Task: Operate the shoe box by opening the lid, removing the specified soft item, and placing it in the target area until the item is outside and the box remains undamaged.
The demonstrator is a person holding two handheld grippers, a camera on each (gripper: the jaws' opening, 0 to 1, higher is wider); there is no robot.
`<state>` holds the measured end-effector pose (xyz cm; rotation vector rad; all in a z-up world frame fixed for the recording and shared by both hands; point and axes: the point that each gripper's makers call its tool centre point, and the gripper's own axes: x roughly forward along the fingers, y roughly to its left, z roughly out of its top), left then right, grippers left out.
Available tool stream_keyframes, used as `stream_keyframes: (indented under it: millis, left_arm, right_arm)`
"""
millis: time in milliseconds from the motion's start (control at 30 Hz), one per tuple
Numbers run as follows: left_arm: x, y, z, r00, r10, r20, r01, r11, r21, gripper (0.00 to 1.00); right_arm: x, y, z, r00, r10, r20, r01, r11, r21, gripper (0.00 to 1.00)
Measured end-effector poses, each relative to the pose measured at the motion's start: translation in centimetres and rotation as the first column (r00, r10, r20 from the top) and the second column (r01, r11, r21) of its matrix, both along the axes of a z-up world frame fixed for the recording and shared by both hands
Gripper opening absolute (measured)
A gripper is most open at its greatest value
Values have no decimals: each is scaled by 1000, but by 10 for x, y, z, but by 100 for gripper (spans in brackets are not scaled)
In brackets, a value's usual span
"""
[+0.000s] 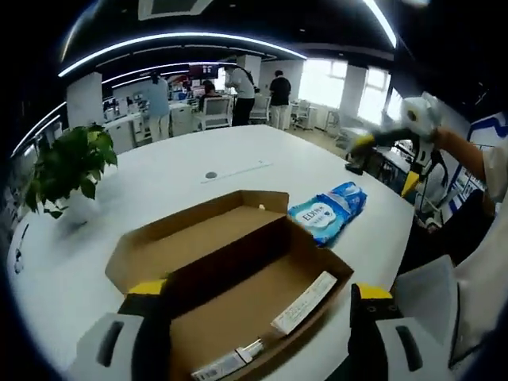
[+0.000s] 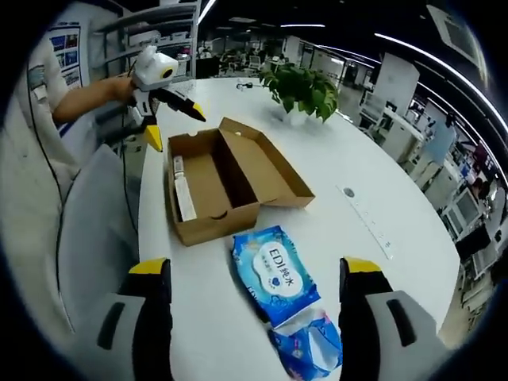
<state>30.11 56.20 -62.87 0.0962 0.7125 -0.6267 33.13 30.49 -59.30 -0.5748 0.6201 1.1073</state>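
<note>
The white table [image 2: 381, 159] spreads wide, bare room on every side; the shoe box [image 2: 222, 186] sits lid-open near its edge; the blue wipes pack [image 2: 275, 274] lies outside it, just beside the box's end, long axis running away from the right gripper [image 2: 252, 286], which hangs open, empty, nearest; the left gripper [image 1: 258, 305], jaws apart, straddles the box.

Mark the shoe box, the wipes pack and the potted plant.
shoe box [image 2: 208, 184]: right gripper view, bare inside floor.
wipes pack [image 2: 275, 273]: right gripper view, white label on its top face.
potted plant [image 1: 70, 163]: left gripper view, leaves.
</note>
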Motion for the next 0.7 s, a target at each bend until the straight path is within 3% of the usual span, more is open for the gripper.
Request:
stream_keyframes:
  millis: [300,700]
  left_arm:
    - [-7,41,-14,992,126,-18,-126,992,-1,86]
    - [-18,89,-36,957,287,-48,-287,958,5,68]
  right_arm:
    - [-3,22,-6,998,61,-16,-61,998,-6,80]
    - [-5,56,-24,987,154,-37,-155,988,-26,74]
